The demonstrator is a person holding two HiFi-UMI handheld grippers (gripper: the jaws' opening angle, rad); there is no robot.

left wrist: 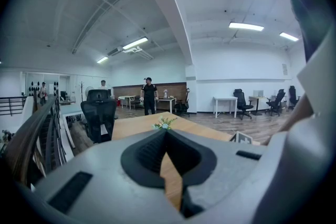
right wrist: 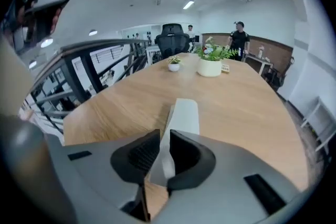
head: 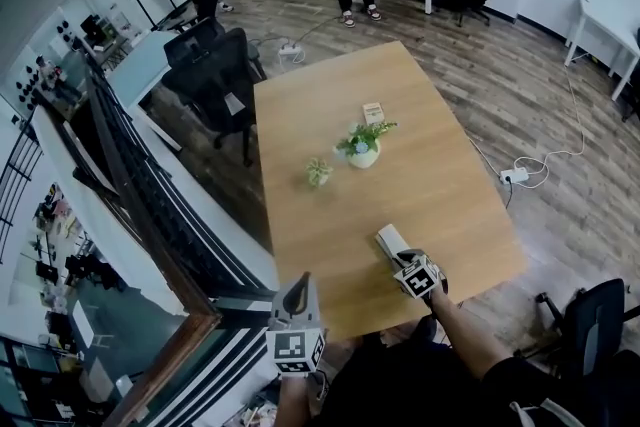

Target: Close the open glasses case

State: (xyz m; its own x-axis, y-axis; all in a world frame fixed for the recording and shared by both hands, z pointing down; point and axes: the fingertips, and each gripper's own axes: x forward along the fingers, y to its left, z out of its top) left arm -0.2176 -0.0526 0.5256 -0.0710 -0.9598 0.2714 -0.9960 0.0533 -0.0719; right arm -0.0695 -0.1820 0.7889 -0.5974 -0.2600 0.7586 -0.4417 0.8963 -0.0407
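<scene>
My head camera looks steeply down on the counter (head: 430, 185) from its near end; both gripper cameras sit low, facing along it, sharing the potted plant (head: 362, 147).

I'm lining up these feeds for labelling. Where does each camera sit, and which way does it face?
Head view: on the person's head, looking steeply down at the table; shows both forearms, left tongs, right tongs on the case.
Left gripper view: on the left tongs at the table's near end, facing along it; own tongs shut, empty.
Right gripper view: on the right tongs, low over the table, facing along it; own tongs shut on the case.
Shared: the potted plant shows in all three.
</scene>
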